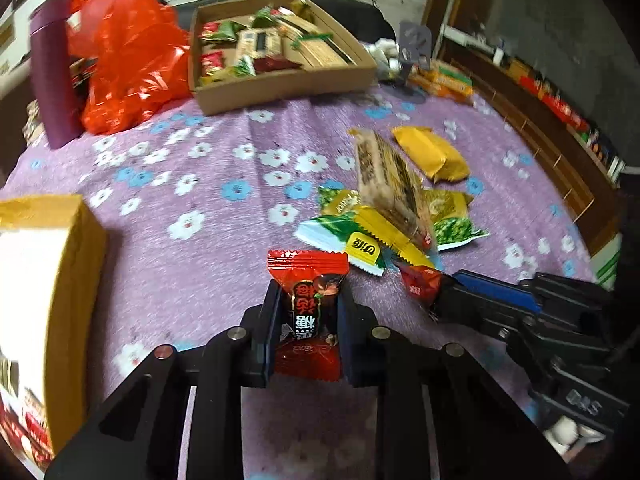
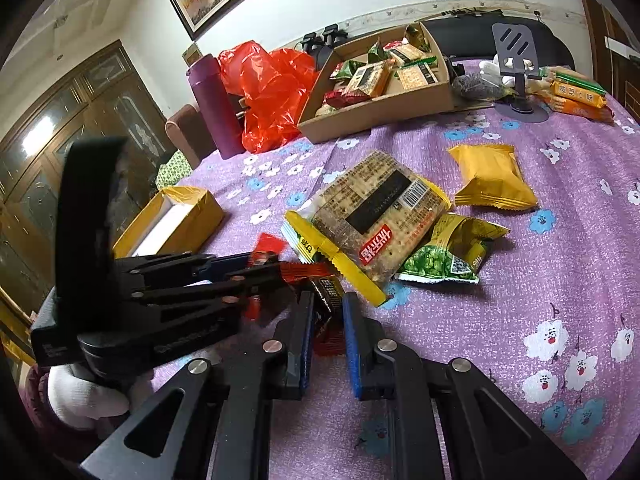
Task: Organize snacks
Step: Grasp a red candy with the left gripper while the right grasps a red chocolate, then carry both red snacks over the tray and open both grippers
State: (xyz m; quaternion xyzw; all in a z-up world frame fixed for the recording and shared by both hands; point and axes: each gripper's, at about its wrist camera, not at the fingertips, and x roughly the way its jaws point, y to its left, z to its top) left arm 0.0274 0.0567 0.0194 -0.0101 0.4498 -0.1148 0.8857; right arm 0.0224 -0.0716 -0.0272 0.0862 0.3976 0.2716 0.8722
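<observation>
**Both grippers loaded, tray waiting at the far edge**

Clearly each gripper is carrying one small sweet so that two pieces can go to a container in one trip. The left gripper [image 1: 307,316] has its jaws clenched on a red candy packet [image 1: 307,280], held upright by its middle with the crimped top sticking up above the fingers — a grip that keeps the printed face forward and the wrapper from slipping. The right gripper [image 2: 326,328] is closed around a second small candy [image 2: 328,304], dark and red; the wrapper is partly hidden between the pads, so its print is hard to read, but it looks pinched rather than loose.

Both hang low over the purple flowered tablecloth [image 2: 520,280], just beside the unsorted pile: a cracker pack [image 2: 380,208] lying across green pea packets [image 2: 448,256], with a yellow pouch [image 2: 494,176] a little apart. The cardboard tray [image 1: 280,92], already holding similar snacks, sits at the far side next to a red plastic bag [image 1: 128,52] and a purple bottle [image 1: 50,68]. An open yellow box [image 2: 176,220] stands nearer on the left — possibly the place for candies.
</observation>
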